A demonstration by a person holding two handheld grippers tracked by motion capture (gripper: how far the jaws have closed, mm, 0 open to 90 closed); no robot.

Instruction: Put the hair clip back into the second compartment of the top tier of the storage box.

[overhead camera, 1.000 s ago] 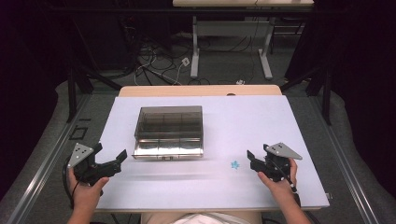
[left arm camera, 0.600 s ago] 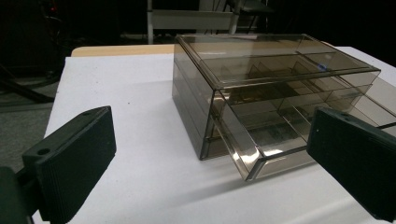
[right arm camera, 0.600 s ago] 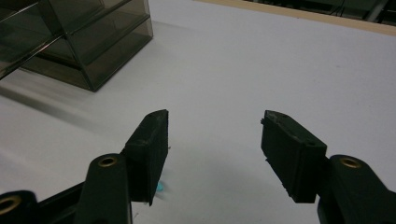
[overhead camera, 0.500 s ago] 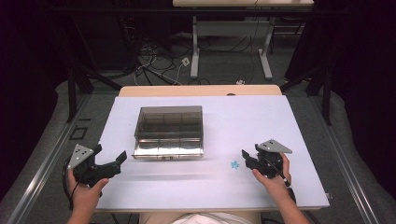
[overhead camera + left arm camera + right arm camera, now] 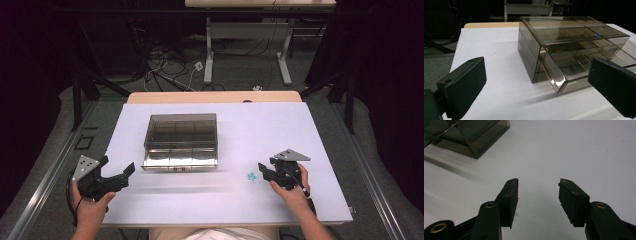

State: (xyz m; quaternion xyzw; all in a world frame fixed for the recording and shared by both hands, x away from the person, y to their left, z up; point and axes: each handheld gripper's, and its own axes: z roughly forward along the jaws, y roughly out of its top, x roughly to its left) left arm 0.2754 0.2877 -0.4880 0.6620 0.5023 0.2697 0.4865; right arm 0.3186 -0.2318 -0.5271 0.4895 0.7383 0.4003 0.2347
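Note:
A smoky clear drawer box (image 5: pixel 180 135) stands on the white table top (image 5: pixel 260 130), left of centre. In the left gripper view the drawer box (image 5: pixel 564 42) has its bottom drawer (image 5: pixel 560 82) pulled out a little. A tiny blue piece (image 5: pixel 251 176) lies on the table to the right of the box. My right gripper (image 5: pixel 263 171) is open just right of the blue piece, jaws pointing at it. Seen from its own camera, the right gripper (image 5: pixel 539 182) holds nothing, with bare table between its jaws. My left gripper (image 5: pixel 117 169) (image 5: pixel 537 72) stands wide open and empty, left of the box.
The white top ends at a wooden table edge (image 5: pixel 215 96) behind the box. Beyond it are the legs of a second table (image 5: pixel 285 55) and cables (image 5: pixel 170 65) on the floor. A corner of the box (image 5: pixel 471 135) is at the top left of the right gripper view.
My right gripper has moved left, closer to the small blue piece. The left gripper and the box have stayed where they were.

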